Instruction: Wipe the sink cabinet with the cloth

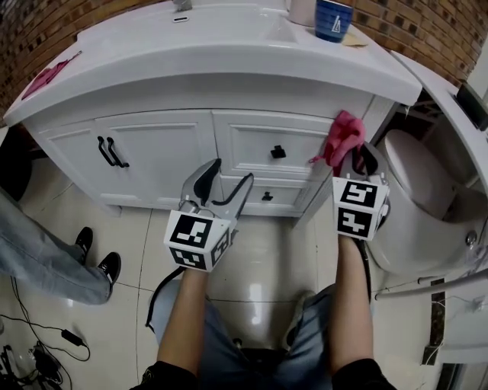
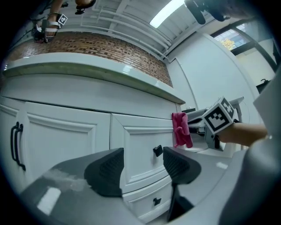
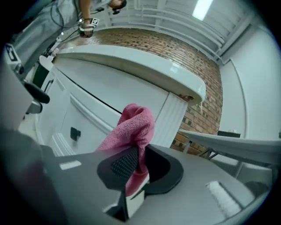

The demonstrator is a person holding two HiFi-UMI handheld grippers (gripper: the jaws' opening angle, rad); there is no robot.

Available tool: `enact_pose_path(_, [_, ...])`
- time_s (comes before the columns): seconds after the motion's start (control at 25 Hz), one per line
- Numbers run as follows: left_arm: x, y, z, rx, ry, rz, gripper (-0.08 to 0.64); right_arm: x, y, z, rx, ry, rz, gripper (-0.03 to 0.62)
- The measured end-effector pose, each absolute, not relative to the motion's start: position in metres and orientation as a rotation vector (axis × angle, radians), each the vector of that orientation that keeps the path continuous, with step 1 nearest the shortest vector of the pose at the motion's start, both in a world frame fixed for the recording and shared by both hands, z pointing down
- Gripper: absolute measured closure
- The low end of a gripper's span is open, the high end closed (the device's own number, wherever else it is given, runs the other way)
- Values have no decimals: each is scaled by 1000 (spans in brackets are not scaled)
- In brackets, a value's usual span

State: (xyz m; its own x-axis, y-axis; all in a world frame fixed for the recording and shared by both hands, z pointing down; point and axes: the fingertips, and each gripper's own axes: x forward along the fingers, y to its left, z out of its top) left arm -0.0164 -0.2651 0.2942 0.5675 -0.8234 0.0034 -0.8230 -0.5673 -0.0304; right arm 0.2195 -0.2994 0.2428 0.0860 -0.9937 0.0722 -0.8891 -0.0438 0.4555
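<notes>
The white sink cabinet (image 1: 164, 152) has two doors at the left and drawers with black knobs (image 1: 278, 152) at the right. My right gripper (image 1: 357, 156) is shut on a pink cloth (image 1: 343, 137), which sits against the top right corner of the upper drawer front. In the right gripper view the cloth (image 3: 131, 129) bunches up between the jaws. My left gripper (image 1: 229, 179) is open and holds nothing, in front of the drawers. Its view shows the jaws apart around the drawer knob (image 2: 157, 150), with the cloth (image 2: 180, 129) and right gripper (image 2: 206, 128) beyond.
A second pink cloth (image 1: 46, 76) lies on the countertop's left end. A blue cup (image 1: 333, 19) stands by the basin. A white toilet (image 1: 427, 206) is close on the right. A person's leg and black shoes (image 1: 99, 255) are at the left, with cables (image 1: 46, 343) on the tiled floor.
</notes>
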Motion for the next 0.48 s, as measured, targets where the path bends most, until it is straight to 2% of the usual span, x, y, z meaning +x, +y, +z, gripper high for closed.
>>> enact_pose_path(0.12, [-35, -267, 289, -2732, 1514, 11, 276, 172, -295, 246, 1911, -2078, -310, 555])
enact_pose_path(0.32, [-64, -264, 282, -2679, 1591, 33, 281, 66, -292, 256, 1653, -2302, -387, 555])
enact_pose_path(0.48, [-88, -258, 281, -2631, 1649, 1, 284, 24, -296, 264, 1588, -2381, -375, 555])
